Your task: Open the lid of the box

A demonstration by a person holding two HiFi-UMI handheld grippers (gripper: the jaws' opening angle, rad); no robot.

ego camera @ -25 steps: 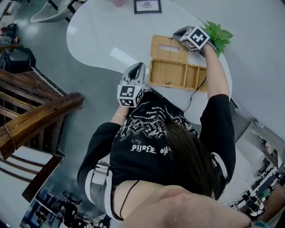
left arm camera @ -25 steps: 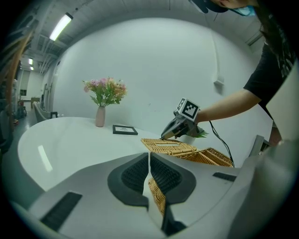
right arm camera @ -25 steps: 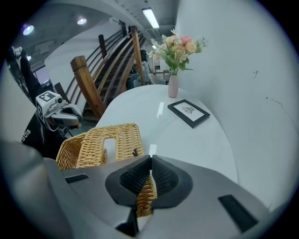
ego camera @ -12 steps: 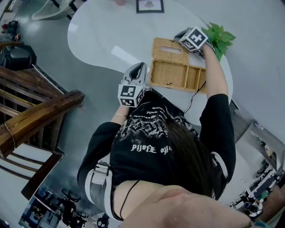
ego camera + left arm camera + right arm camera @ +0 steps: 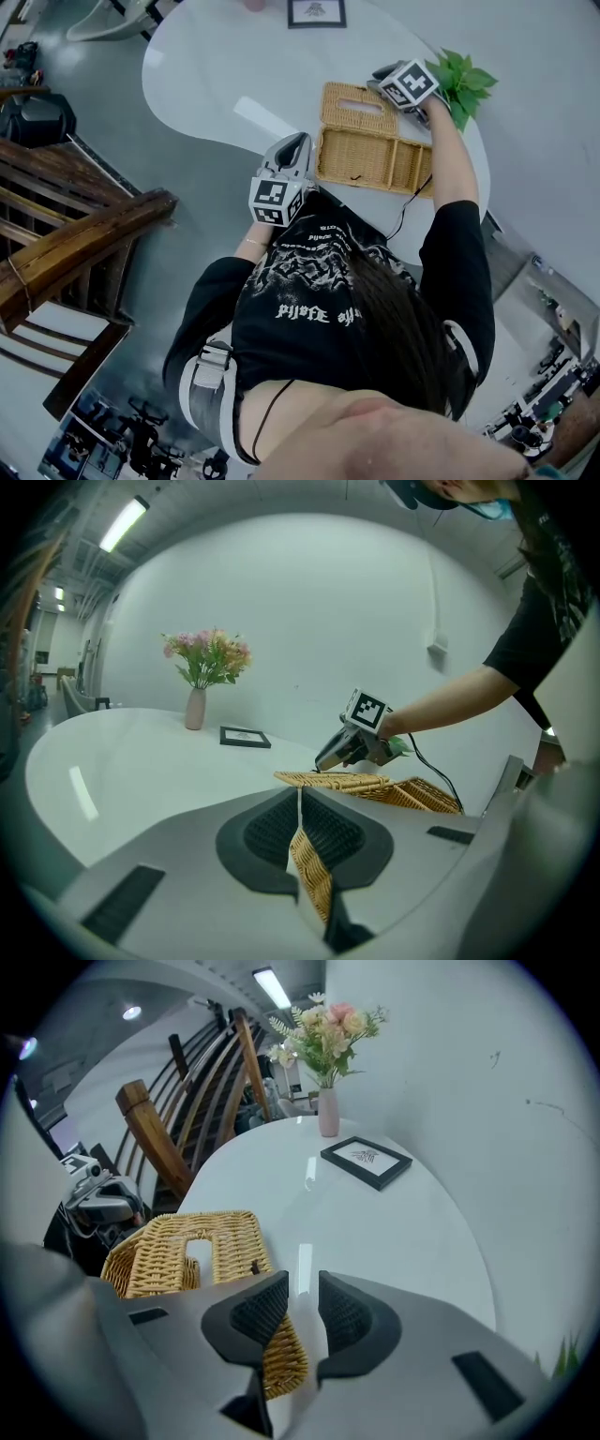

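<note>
At the far left, beside the white counter [image 5: 216,66], a wooden stair rail [image 5: 84,234]. Next to it, the left tongs [image 5: 300,803], clenched on the left wall of the wicker box [image 5: 375,159], with a strip of the weave pinched between the jaws. On the counter, close to its near edge and just in front of the person, the box itself, already open, with dividers inside. Behind it and touching its far rim, the lid [image 5: 356,105], laid back nearly level, with a long slot in the middle. Farther back on the counter, well apart from the box, a small black picture frame [image 5: 316,11] and a pink vase of flowers [image 5: 195,708]. At the far right corner of the lid, the right tongs [image 5: 302,1288], released: jaws just opened and now apart, with bare counter visible in the gap and the lid's corner below one jaw, not pinched. Just beside these tongs, at the right edge of the counter, a green leafy plant [image 5: 459,77].
</note>
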